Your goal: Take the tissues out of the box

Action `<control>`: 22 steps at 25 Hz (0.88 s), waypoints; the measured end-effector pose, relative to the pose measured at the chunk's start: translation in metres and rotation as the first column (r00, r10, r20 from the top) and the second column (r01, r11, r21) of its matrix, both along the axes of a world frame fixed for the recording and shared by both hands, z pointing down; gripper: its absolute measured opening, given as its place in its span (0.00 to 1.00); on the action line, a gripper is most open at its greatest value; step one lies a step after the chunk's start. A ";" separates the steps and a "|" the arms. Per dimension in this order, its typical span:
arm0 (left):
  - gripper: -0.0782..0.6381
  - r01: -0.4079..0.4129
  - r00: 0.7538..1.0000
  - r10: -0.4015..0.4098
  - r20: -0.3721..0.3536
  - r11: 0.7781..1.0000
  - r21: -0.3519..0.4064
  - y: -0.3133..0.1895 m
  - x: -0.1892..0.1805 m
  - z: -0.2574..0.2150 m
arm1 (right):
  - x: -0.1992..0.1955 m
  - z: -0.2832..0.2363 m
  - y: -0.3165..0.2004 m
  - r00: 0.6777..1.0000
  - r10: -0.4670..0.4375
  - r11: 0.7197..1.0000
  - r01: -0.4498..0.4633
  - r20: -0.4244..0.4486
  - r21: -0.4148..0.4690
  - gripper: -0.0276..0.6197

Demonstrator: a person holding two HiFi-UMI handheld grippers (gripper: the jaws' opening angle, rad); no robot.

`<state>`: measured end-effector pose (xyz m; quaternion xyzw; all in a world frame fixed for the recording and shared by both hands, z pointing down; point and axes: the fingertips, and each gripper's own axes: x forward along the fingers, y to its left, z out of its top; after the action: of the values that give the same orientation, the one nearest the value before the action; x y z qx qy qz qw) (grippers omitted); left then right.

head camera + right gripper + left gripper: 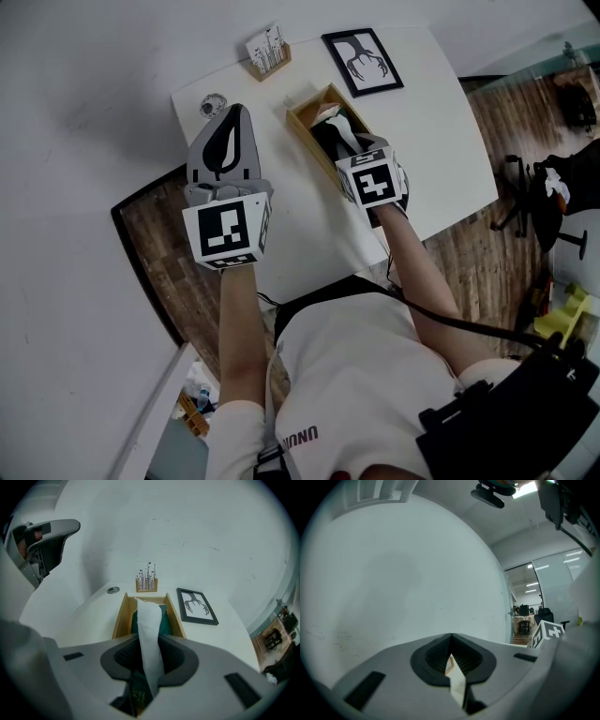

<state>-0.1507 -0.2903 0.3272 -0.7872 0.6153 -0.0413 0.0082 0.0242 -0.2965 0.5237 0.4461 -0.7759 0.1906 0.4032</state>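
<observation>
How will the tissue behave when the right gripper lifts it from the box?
Likely floppy: the tissue runs as a limp strip from the wooden box into the right gripper. Probably light and tear-prone, looking thin.

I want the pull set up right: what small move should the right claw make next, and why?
Probably lift the right claw straight up a little. Its jaws look closed on the white tissue, whose far end sits in the wooden box, so a short upward pull should draw it out.
</observation>
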 end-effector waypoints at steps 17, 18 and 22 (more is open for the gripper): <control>0.13 0.007 1.000 -0.007 -0.004 1.000 0.017 0.006 -0.003 -0.005 | -0.005 -0.023 -0.007 1.000 0.003 0.998 -0.005 0.025 0.058 0.18; 0.13 0.009 1.000 -0.009 -0.004 1.000 0.018 0.007 -0.004 -0.006 | -0.004 -0.024 -0.007 1.000 0.003 0.998 -0.005 0.025 0.062 0.18; 0.13 0.014 1.000 -0.014 -0.001 1.000 0.021 0.010 -0.005 -0.007 | -0.004 -0.029 -0.006 0.999 0.006 0.997 -0.009 0.042 0.074 0.18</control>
<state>-0.1558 -0.2808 0.3205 -0.7827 0.6212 -0.0344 0.0159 0.0200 -0.3025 0.4945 0.4596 -0.7890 0.1723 0.3695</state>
